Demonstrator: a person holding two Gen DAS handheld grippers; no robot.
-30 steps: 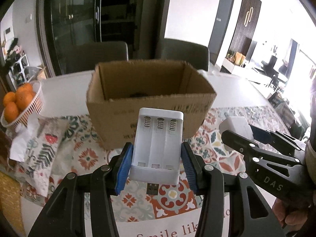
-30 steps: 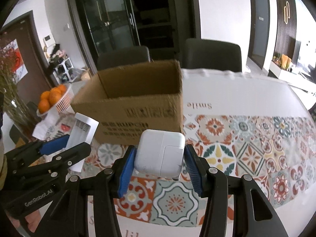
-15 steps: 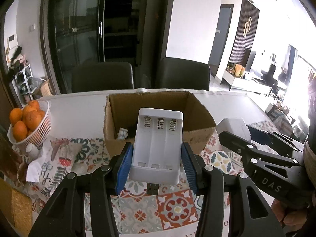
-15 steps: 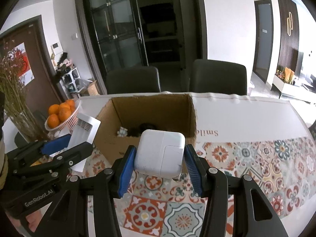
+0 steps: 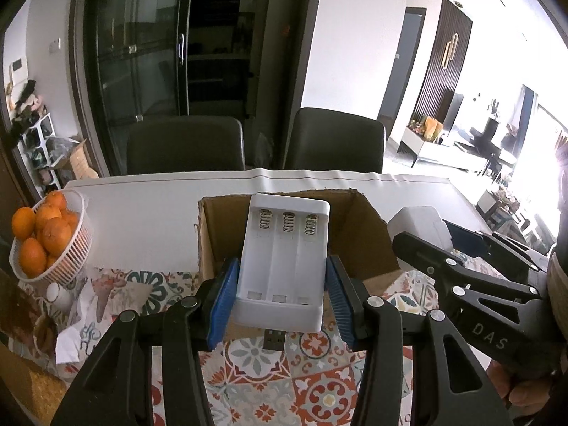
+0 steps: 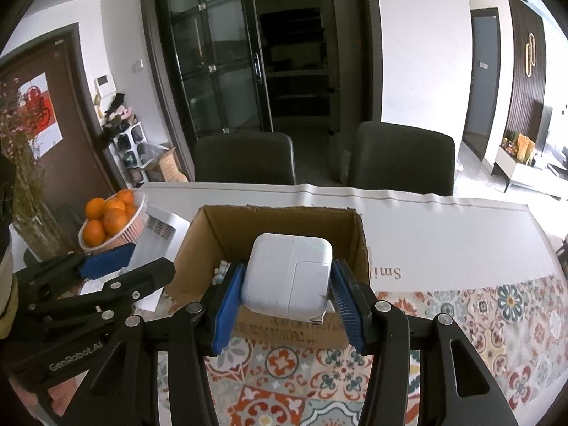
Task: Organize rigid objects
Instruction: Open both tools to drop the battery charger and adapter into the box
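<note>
- Left gripper (image 5: 282, 296): I have its blue fingers (image 5: 223, 301) pinching the white battery charger (image 5: 284, 266) by its sides, three spring slots facing up, USB plug poking out at the near end.
- Right gripper (image 6: 287, 300): fingers (image 6: 344, 301) pinching the white power adapter (image 6: 289, 280) on both sides.
- Both items are held in the air, in front of and over the near wall of the cardboard box (image 6: 198, 248); neither touches it.
- Box sits open on the counter (image 6: 443, 241), on the patterned tile mat (image 6: 497, 319). Small items lie inside at the left; I can't tell what they are.
- Left of the box: white basket of oranges (image 5: 46, 238).
- Far side of the counter: two dark chairs (image 5: 184, 149).
</note>
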